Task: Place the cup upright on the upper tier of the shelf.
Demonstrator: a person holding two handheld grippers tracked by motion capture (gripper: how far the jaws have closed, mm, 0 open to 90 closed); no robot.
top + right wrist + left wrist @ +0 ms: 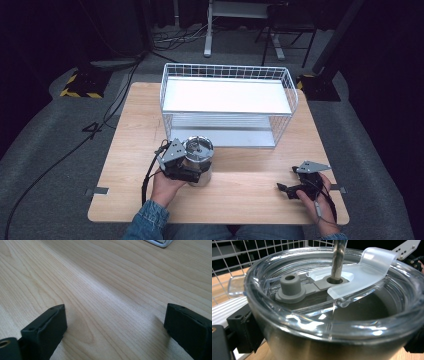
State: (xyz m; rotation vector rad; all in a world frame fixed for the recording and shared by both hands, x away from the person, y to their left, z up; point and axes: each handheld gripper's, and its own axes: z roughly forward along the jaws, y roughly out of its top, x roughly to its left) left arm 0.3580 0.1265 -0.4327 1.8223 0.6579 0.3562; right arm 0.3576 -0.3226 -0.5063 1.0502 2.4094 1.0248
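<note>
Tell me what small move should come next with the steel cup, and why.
Probably lift the steel cup toward the wire shelf: the left hand-held gripper already clamps its sides, and the shelf stands just behind it with bare boards.

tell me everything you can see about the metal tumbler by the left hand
The tumbler is a shiny steel cup standing upright on the wooden table, just in front of the white wire shelf rack. A clear plastic lid caps it, carrying a grey rubber plug, a frosted flip tab and a metal straw through a grey grommet. The left hand-held gripper clamps its body, a black jaw on each side.
</note>
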